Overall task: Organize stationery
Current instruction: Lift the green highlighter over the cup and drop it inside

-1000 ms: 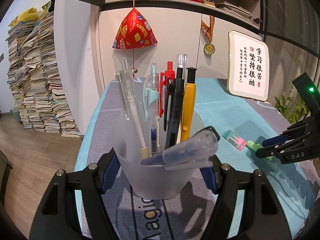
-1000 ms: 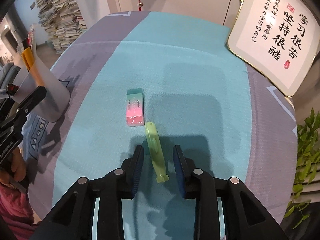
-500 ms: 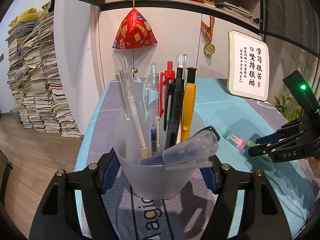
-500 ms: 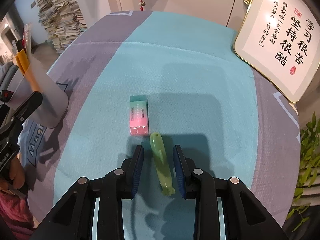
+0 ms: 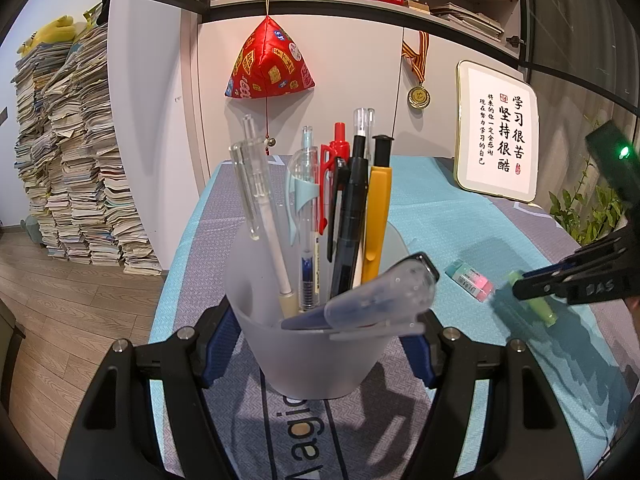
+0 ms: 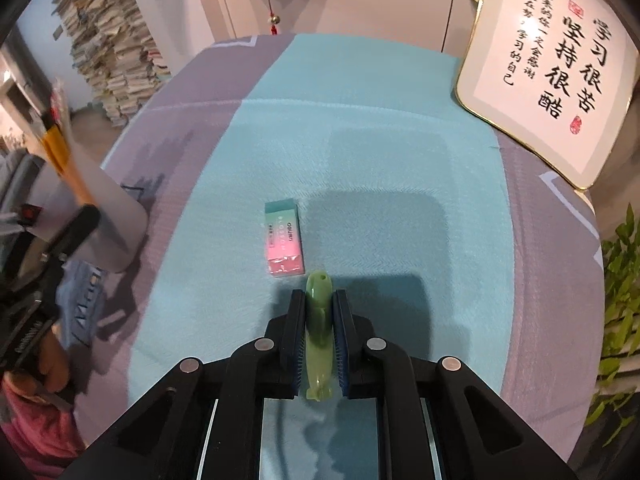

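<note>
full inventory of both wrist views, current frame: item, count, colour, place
pen cup: 1, frosted white, between left gripper fingers
pens: about eight, clear, red, black, yellow, blue, in the cup
green pen: 1, light green, between right gripper fingers
eraser: 1, teal and pink, on cloth just ahead of green pen
tablecloth: 1, teal and grey, covers table
calligraphy plaque: 1, white, gold rim, far right
red ornament: 1, hanging on cabinet
medal: 1, gold, hanging
paper stacks: floor, left
plant: green, right edge
left gripper: black
right gripper: black

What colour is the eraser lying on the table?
The eraser fades from teal-green to pink, clearest in the right wrist view.
</note>
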